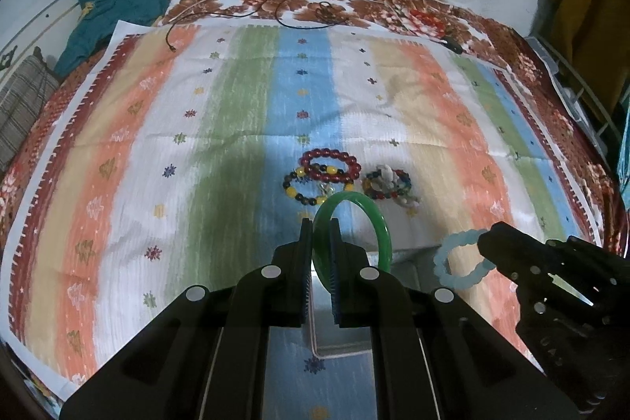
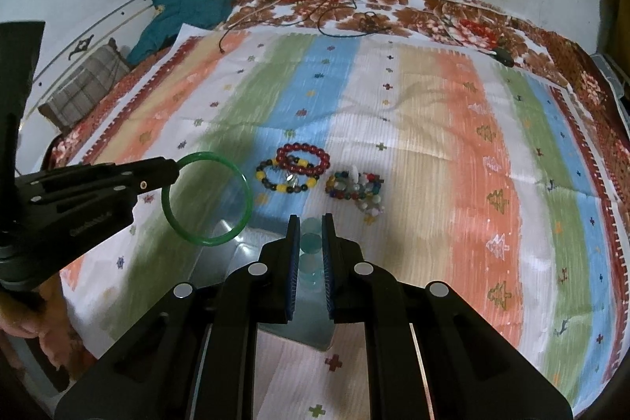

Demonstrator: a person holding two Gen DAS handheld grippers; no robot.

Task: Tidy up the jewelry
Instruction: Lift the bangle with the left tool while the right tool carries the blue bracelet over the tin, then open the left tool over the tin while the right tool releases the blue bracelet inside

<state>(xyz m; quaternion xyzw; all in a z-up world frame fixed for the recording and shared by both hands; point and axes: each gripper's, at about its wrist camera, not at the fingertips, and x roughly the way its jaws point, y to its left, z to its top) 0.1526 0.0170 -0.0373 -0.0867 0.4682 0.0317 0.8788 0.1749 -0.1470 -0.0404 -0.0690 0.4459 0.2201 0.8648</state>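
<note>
Left claw (image 1: 319, 223) clamps the green bangle (image 1: 384, 235), right claw (image 2: 311, 219) the pale-blue bracelet (image 2: 311, 250); both should lower gently into the clear tray (image 2: 236, 243) at lower centre.

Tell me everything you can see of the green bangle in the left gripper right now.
The green bangle is one smooth, glossy, closed ring, looking like jade or glass, a little translucent, with no beads or clasp. The left gripper is shut on its rim, the pads pinching one side while the rest of the hoop juts out free past the fingertips. It is lifted off the striped cloth, near a clear box, and touches nothing but the pads.
</note>
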